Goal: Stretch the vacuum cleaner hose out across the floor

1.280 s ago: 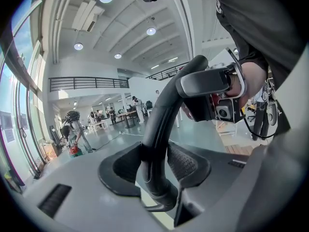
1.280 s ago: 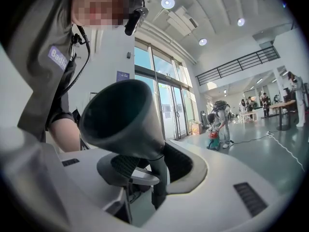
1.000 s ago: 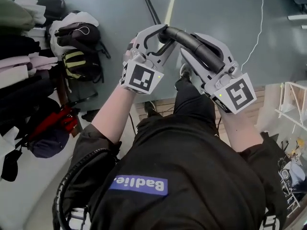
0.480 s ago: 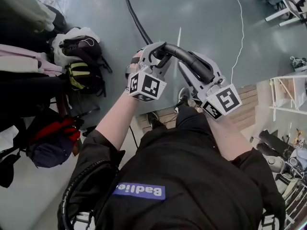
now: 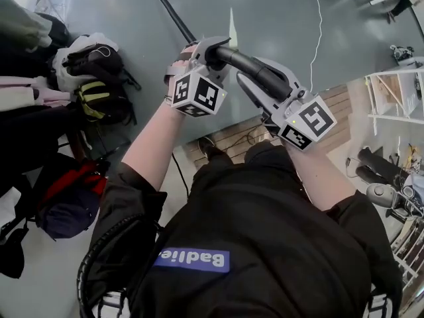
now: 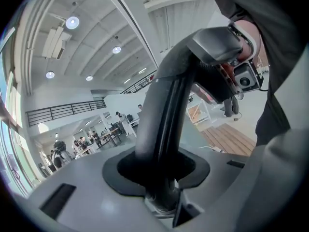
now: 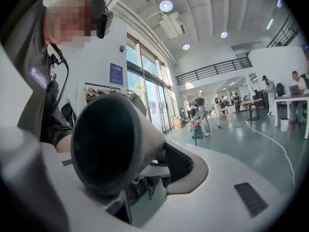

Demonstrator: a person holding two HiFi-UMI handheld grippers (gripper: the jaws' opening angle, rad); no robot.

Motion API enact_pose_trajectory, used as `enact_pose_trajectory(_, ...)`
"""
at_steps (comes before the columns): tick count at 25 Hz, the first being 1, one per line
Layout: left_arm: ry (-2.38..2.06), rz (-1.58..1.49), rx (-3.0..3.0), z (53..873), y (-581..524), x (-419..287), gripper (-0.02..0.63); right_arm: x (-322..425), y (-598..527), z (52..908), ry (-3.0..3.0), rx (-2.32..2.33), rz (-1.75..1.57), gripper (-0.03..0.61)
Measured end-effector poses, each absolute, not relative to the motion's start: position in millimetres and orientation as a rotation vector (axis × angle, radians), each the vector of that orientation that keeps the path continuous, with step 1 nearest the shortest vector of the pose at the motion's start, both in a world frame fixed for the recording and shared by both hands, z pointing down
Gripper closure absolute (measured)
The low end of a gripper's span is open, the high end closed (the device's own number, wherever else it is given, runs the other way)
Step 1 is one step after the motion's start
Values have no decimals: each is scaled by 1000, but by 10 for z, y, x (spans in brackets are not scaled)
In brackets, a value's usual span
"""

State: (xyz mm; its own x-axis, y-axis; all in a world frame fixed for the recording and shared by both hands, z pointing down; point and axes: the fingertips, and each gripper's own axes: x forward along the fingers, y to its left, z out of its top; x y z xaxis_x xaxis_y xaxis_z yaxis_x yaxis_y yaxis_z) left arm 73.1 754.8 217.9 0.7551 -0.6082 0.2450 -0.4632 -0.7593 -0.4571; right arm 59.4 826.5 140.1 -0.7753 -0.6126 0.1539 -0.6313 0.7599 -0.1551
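The black vacuum hose's rigid curved handle (image 5: 232, 57) is held up in front of me by both grippers. My left gripper (image 5: 207, 48) grips its bend, jaws closing on the tube (image 6: 164, 124) that passes between the pads. My right gripper (image 5: 257, 79) is shut around the handle's straight end, whose open mouth (image 7: 108, 144) faces that gripper's camera. From the left gripper the thin black hose (image 5: 169, 8) runs away across the grey floor. A ribbed black hose loop (image 5: 99, 257) curves by my left shoulder.
Backpacks and bags (image 5: 93, 65) and hanging clothes crowd the left side. A white cable (image 5: 319, 25) trails over the floor at upper right. A wooden step (image 5: 245, 134) lies under my hands, and a white shelf unit (image 5: 394, 91) stands at right.
Both grippers, still on the handle, have shifted up and left in the head view. The floor scene has slid as my head turned; more of the right side shows.
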Motion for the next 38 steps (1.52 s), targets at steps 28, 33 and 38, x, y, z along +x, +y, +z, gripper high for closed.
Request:
enact_pose_trajectory(28,422,-1124,-2210,4888,8467,2451,466,2830,9807,4185,-2712,788,897,417)
enact_pose_trajectory(33,380,-1189,-2173,5193,8553,2721,466,2944,9740,4600,-2557,712,936,416)
enact_pose_trajectory(38,312,-1237,-2118,5496,8645,2707,465,2846,9783,4985,-2416,629,949,416)
